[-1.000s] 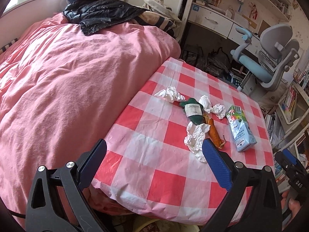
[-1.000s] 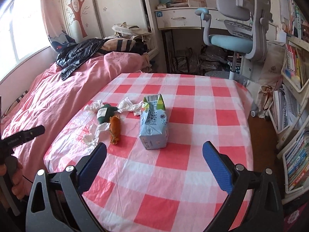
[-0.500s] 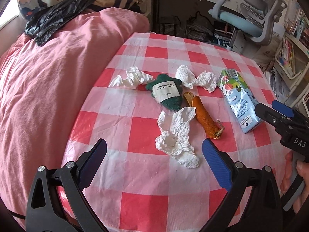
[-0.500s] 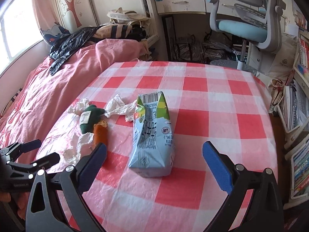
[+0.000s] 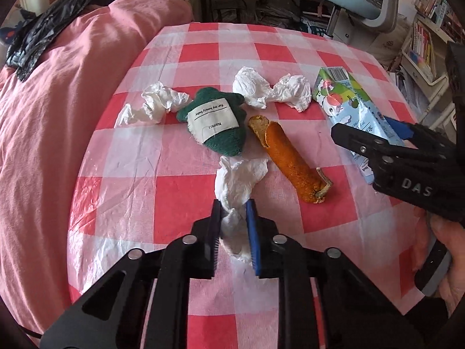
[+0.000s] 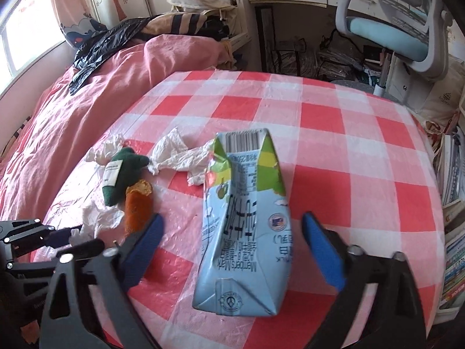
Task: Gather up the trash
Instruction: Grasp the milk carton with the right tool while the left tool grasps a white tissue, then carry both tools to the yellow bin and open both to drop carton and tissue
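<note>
On the red-and-white checked table (image 5: 186,192) lies scattered trash. My left gripper (image 5: 234,213) is shut on a crumpled white tissue (image 5: 239,180) near the front edge. My right gripper (image 6: 231,234) is open, its fingers on either side of a flattened light-blue milk carton (image 6: 247,218) that lies on the table; the carton also shows in the left wrist view (image 5: 351,110). Other trash: an orange peel-like stick (image 5: 290,160), a green plush with a white label (image 5: 215,122), and two more crumpled tissues (image 5: 154,104) (image 5: 273,90).
A pink quilted bed (image 5: 58,101) borders the table's left side, with a black jacket (image 6: 107,40) on it. A blue-grey desk chair (image 6: 401,32), a white desk and bookshelves (image 6: 453,218) stand behind and to the right.
My left gripper moved forward and closed on the nearest tissue. My right gripper advanced so that its open fingers now flank the milk carton.
</note>
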The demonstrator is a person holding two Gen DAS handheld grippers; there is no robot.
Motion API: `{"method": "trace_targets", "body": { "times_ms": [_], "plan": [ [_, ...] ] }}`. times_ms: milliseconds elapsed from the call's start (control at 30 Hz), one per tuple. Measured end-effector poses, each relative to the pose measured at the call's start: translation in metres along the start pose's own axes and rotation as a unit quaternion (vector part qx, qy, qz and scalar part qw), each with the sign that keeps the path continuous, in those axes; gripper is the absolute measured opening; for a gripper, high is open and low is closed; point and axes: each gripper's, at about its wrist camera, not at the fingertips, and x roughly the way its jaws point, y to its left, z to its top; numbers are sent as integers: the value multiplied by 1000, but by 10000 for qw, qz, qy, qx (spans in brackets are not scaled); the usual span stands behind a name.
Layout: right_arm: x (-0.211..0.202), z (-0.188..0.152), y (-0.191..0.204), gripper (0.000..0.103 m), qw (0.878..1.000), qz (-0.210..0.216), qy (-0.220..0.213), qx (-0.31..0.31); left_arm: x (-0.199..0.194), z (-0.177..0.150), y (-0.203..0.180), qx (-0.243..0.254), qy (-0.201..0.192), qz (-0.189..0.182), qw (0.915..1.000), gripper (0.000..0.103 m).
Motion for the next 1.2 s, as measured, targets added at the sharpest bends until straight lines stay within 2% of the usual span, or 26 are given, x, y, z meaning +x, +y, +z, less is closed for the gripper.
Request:
{"method": "trace_targets", "body": {
  "times_ms": [33,200,367,567,767,1033,1200],
  "plan": [
    [0,-1,-3,57,9999,86,25,74,-3,0,2,-46,-37,-46,10000,9],
    [-19,-5,-16,56,9988,197,-180,414,-37,5,16,-401,-563,-254,9973,7],
    [-65,-17,-12,56,9958,384,-624,549,-81,4,33,-698,-1377,-465,9869,7],
    [-118,-70,25,56,9927,714,-934,254,-115,-12,48,-888,-1871,-755,9754,7],
    [-150,-128,67,56,9911,942,-864,-358,-129,-30,50,-931,-1959,-829,9727,7],
    [-148,-193,116,56,9851,1309,-76,-1110,-143,-63,49,-919,-1947,-857,9728,7],
    [-142,-215,129,56,9815,1370,203,-1322,-148,-88,45,-857,-1857,-808,9755,7]
  ]
}}
